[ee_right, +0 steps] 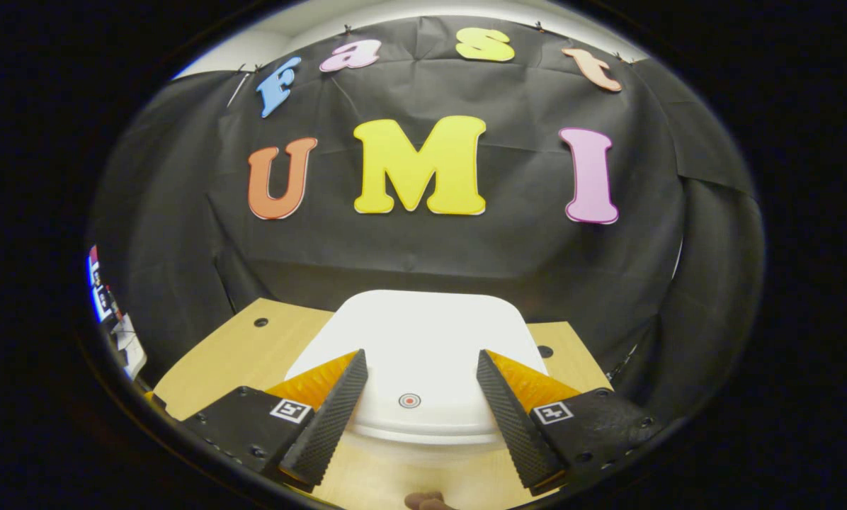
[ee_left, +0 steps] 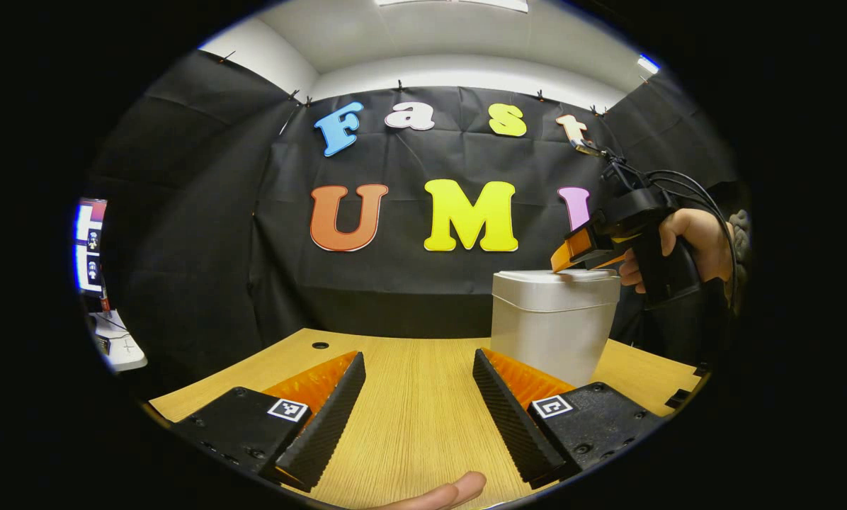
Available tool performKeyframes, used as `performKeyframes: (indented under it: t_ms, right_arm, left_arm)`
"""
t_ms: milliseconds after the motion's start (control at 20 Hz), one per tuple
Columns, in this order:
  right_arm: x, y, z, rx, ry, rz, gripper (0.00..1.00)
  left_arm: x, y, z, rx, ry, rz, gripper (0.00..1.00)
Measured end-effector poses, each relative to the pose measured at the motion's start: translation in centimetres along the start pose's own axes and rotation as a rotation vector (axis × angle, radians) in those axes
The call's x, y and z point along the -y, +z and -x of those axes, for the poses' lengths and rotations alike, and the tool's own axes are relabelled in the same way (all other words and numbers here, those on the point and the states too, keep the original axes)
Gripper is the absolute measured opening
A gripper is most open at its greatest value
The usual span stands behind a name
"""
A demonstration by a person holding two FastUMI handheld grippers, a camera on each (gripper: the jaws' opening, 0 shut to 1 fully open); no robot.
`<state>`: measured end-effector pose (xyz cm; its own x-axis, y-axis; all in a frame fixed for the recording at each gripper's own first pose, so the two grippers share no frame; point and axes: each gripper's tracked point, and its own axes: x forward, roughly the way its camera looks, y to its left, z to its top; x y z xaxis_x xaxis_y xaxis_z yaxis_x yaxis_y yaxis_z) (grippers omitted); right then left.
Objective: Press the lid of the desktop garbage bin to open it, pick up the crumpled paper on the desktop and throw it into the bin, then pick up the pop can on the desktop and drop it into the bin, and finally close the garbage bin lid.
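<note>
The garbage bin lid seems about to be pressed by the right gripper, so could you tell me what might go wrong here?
1. The right gripper hangs over the lid with jaws open astride the red target mark; pressing down could miss it.
2. The garbage bin stands free on the table, so an off-centre push might tip or slide it.
</note>
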<state>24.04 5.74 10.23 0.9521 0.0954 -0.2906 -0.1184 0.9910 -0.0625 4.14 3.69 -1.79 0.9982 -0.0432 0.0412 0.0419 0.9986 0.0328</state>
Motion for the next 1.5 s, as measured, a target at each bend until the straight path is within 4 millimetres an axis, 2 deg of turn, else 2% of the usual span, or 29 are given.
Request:
performKeyframes:
  t_ms: [200, 250, 300, 550, 650, 700, 1000, 1100, 1300, 1450, 1500]
  right_arm:
    - [0.1, -0.7, 0.1, 0.059, -0.001, 0.004, 1.0]
    - [0.1, -0.8, 0.0, 0.073, -0.003, -0.003, 0.99]
    - [0.1, -0.9, 0.0, 0.089, -0.008, -0.004, 0.99]
    - [0.0, -1.4, -0.2, 0.22, -0.034, -0.022, 1.0]
    - [0.1, -1.0, 0.2, 0.311, -0.07, -0.031, 1.0]
    - [0.1, -1.1, 0.2, 0.348, -0.089, -0.046, 1.0]
    - [0.0, -0.9, 1.1, 0.484, -0.101, -0.079, 0.98]
    - [0.1, -1.4, 1.8, 0.484, -0.098, -0.047, 0.97]
    - [1.3, -2.7, 4.9, 0.438, -0.108, -0.103, 0.98]
    - [1.6, -5.0, 6.8, 0.392, -0.115, -0.11, 0.95]
    - [1.9, -5.7, 7.7, 0.386, -0.115, -0.106, 0.97]
  left_arm:
    - [-0.4, 0.1, 0.0, 0.003, 0.009, -0.006, 0.99]
    - [-0.5, 0.0, 0.0, 0.002, 0.012, -0.006, 0.94]
    - [-0.4, 0.1, 0.1, 0.004, 0.009, -0.006, 0.99]
    - [-0.5, -0.1, -0.2, -0.001, 0.011, 0.001, 0.98]
    - [0.0, -0.2, -0.1, -0.009, 0.001, 0.009, 0.94]
    - [0.2, -0.3, 0.0, -0.011, -0.006, 0.012, 0.99]
    - [0.0, 0.6, 0.3, 0.021, -0.008, -0.006, 0.99]
    - [-0.3, 0.6, 0.2, 0.026, -0.004, -0.004, 0.99]
    - [-0.9, 0.2, -0.2, 0.011, 0.011, 0.006, 0.99]
    - [-0.9, -0.2, -0.3, 0.001, 0.014, 0.012, 0.99]
    - [-0.8, -0.2, -0.3, -0.001, 0.015, 0.012, 0.99]
